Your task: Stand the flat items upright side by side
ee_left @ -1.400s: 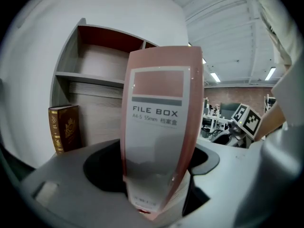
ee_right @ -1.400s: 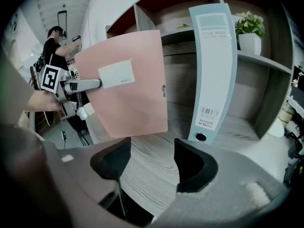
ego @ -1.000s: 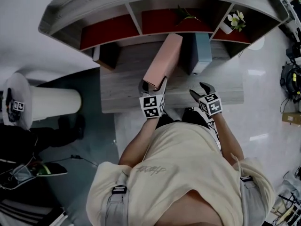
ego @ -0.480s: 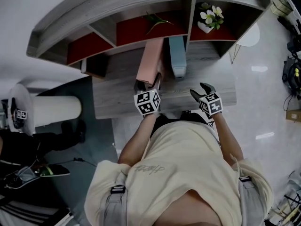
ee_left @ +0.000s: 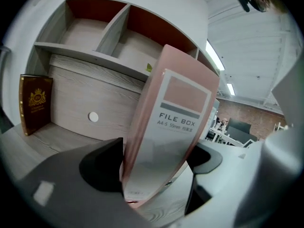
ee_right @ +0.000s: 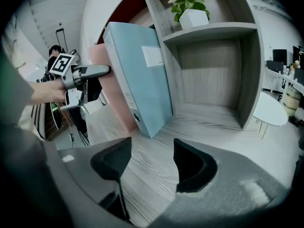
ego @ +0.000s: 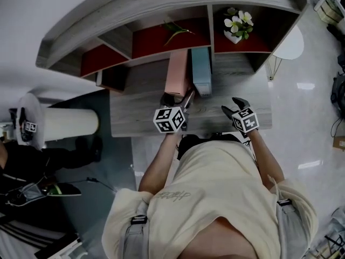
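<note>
Pale wooden bench backed by a shelf unit carries the work. On it the blue file box stands upright, and the pink file box stands upright just to its left, close alongside. The left tool straddles the pink box's near end; its jaws have just been opening and look released, with the box between them. The right tool hangs empty, jaws apart, nearer than the blue box and to its right. Both boxes seem placed, so only drawing the left tool clear looks left.
</note>
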`<action>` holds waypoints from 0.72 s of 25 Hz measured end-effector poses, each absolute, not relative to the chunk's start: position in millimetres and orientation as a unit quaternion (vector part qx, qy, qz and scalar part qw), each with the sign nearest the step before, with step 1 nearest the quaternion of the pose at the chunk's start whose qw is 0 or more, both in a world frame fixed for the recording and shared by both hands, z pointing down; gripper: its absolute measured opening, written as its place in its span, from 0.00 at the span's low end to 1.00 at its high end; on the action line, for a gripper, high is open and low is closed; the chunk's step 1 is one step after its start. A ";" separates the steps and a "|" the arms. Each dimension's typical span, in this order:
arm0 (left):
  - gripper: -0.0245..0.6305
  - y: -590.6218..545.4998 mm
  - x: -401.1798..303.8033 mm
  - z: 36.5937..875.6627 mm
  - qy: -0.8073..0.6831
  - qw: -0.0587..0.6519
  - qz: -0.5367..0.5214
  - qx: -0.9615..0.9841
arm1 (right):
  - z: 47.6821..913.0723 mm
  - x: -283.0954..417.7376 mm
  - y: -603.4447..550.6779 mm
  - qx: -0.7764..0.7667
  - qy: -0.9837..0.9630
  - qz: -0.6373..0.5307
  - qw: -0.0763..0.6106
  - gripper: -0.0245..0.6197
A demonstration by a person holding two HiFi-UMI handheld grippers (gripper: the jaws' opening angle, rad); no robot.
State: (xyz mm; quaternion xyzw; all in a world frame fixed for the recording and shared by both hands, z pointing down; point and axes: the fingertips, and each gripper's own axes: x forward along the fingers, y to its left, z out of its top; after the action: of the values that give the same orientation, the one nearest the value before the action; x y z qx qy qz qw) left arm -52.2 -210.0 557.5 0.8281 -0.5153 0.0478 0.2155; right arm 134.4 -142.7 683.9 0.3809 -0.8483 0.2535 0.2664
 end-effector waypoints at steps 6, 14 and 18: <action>0.72 -207.4 -35.8 551.8 -0.429 0.237 0.016 0.872 | 689.1 129.7 -146.9 0.356 -0.856 0.252 0.276 0.47; 0.70 -207.9 -23.4 548.4 -0.345 0.249 -0.006 0.905 | 694.2 126.8 -151.4 0.348 -0.857 0.263 0.274 0.47; 0.70 -214.1 -21.0 548.8 -0.325 0.247 -0.010 0.913 | 696.9 132.9 -155.0 0.351 -0.854 0.267 0.275 0.47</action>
State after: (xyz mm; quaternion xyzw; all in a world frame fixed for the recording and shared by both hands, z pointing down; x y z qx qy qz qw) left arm -21.0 -214.1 548.8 0.9126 -0.3253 -0.0103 0.2474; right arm 132.9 -155.0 696.9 0.3511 -0.8542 0.2669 0.2755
